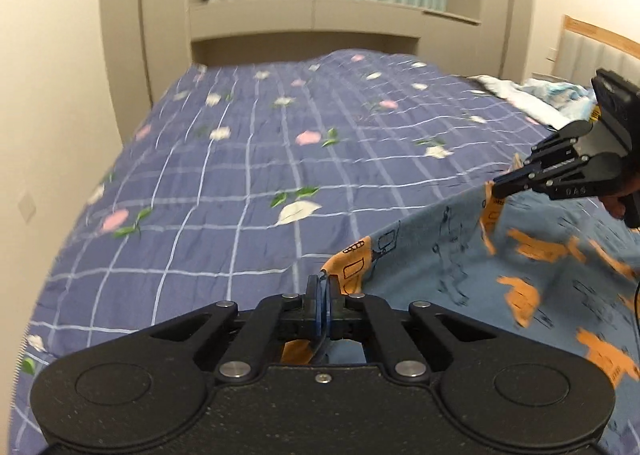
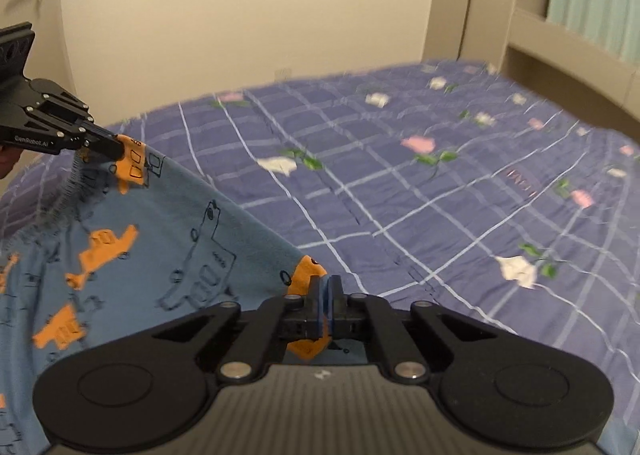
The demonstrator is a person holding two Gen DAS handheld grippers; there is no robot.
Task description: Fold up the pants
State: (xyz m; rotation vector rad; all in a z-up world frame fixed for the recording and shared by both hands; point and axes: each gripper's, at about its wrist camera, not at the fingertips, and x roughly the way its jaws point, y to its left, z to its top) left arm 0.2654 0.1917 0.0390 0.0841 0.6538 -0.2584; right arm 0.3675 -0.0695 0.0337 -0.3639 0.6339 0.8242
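Bed (image 1: 240,183) under a blue checked floral cover, filling both views. Pants (image 1: 460,255), blue with orange prints, lifted off the bed toward its near edge, top edge stretched between both grippers. Left gripper (image 1: 320,287) clamped on one orange corner; right gripper (image 2: 325,289) clamped on the other.

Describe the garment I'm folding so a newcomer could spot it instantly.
Start at the bed, covered by a purple checked quilt with flowers. On its near side lie the pants, lifted along one edge by the left claw and right claw. Only they are light blue with orange vehicle prints.
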